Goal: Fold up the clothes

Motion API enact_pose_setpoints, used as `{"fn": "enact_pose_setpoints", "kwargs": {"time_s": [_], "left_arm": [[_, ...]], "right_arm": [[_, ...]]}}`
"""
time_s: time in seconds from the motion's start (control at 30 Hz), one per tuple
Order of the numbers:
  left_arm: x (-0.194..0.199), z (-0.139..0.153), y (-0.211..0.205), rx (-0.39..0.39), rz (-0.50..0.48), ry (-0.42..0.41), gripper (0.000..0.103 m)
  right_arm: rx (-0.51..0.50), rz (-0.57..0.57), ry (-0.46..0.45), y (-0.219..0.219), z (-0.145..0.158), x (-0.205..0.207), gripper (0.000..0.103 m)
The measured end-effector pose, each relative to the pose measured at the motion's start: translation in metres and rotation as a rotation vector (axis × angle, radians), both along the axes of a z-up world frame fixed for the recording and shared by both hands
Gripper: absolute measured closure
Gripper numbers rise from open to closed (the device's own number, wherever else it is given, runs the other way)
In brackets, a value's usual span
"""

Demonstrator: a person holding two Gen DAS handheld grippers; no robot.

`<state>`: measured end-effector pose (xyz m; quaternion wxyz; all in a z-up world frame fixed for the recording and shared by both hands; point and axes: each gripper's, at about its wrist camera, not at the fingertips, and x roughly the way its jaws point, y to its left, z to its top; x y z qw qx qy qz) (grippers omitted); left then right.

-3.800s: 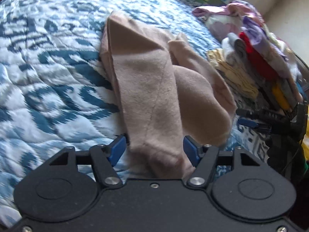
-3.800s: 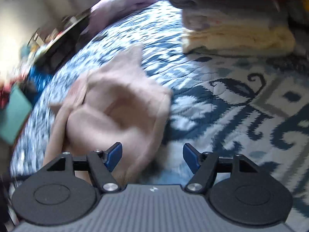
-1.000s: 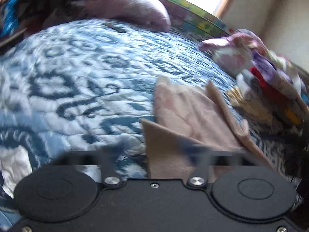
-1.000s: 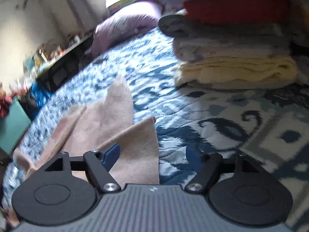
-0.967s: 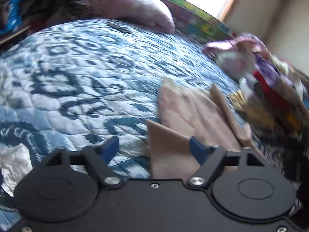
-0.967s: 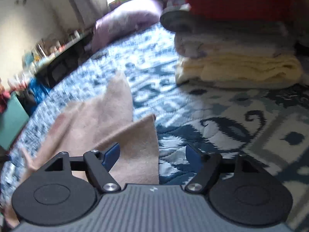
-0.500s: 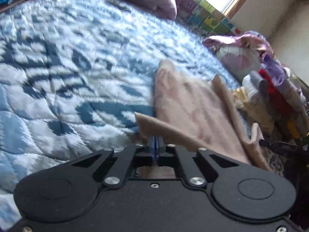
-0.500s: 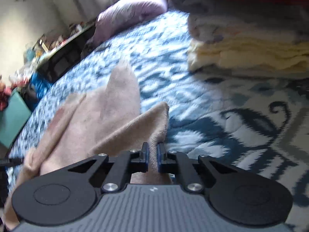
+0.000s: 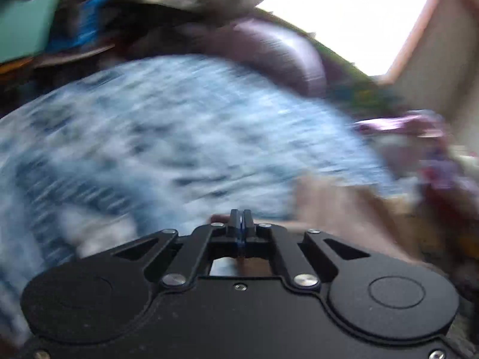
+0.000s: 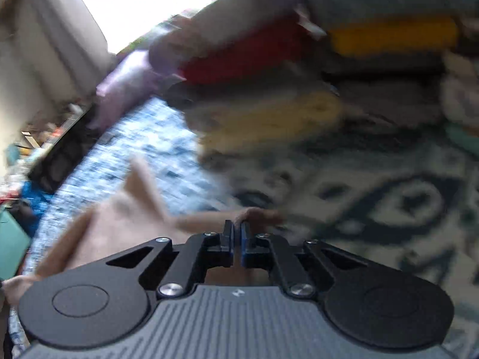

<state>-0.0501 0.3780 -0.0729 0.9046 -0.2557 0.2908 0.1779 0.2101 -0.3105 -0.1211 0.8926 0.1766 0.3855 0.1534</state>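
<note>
The bed (image 9: 155, 137) is seen spread out ahead of both grippers. On it, the garment (image 10: 131, 218) is laid between the two, to the right of the left gripper (image 9: 240, 224) and to the left of the right gripper (image 10: 236, 233); one edge of it is pinched in each pair of jaws. A pillow (image 9: 287, 56) is placed at the bed's far end, below the window (image 9: 353, 12). A stack of folded clothes (image 10: 299, 89) is set on the bed's right side, beyond and to the right of the garment (details are lost to blur). Clutter (image 10: 45, 155) is found off the bed's left side.
</note>
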Motion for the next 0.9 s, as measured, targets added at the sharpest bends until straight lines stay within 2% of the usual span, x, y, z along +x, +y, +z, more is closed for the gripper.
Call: {"fn": "enact_pose_setpoints", "kwargs": {"time_s": [0.03,0.07,0.1,0.13,0.17,0.2,0.27,0.33,0.4,0.47,0.6,0.8,0.9], "left_arm": [[-0.001,-0.011,0.006,0.002,0.037,0.051,0.103],[-0.001,-0.024,0.012,-0.021,0.063,0.113,0.094],[-0.006,-0.03,0.015,-0.039,0.074,0.123,0.087],[-0.011,-0.036,0.017,-0.056,0.084,0.131,0.075],[-0.015,-0.035,0.015,-0.053,0.079,0.109,0.062],[-0.012,-0.032,0.012,-0.046,0.055,0.091,0.059],[-0.008,-0.026,0.007,-0.03,0.005,0.054,0.055],[0.01,-0.014,-0.002,-0.009,-0.096,0.023,0.053],[0.034,-0.003,-0.016,0.059,-0.228,0.009,0.051],[0.061,0.004,-0.032,0.156,-0.394,0.024,0.046],[0.107,-0.001,-0.037,0.276,-0.632,0.082,0.046],[0.143,-0.034,-0.027,0.222,-0.98,0.162,0.046],[0.147,-0.046,-0.026,0.252,-1.075,0.196,0.046]], "right_arm": [[-0.053,-0.018,0.035,-0.001,-0.009,0.004,0.092],[-0.082,-0.027,0.064,-0.002,-0.017,0.007,0.087],[-0.111,-0.037,0.093,-0.003,-0.024,0.009,0.077],[-0.137,-0.046,0.119,-0.004,-0.031,0.012,0.071],[-0.133,-0.048,0.111,-0.006,-0.032,0.009,0.06],[-0.129,-0.05,0.103,-0.008,-0.033,0.006,0.053],[-0.137,-0.039,0.081,-0.007,-0.032,0.002,0.05],[-0.171,-0.004,0.053,0.004,-0.028,0.003,0.05],[-0.184,0.041,0.019,0.019,-0.021,0.005,0.05],[-0.188,0.104,-0.019,0.041,-0.01,0.009,0.05],[-0.213,0.236,-0.042,0.087,0.002,0.021,0.05],[-0.212,0.368,-0.015,0.127,-0.004,0.017,0.05],[-0.215,0.383,0.03,0.131,-0.018,0.012,0.049]]}}
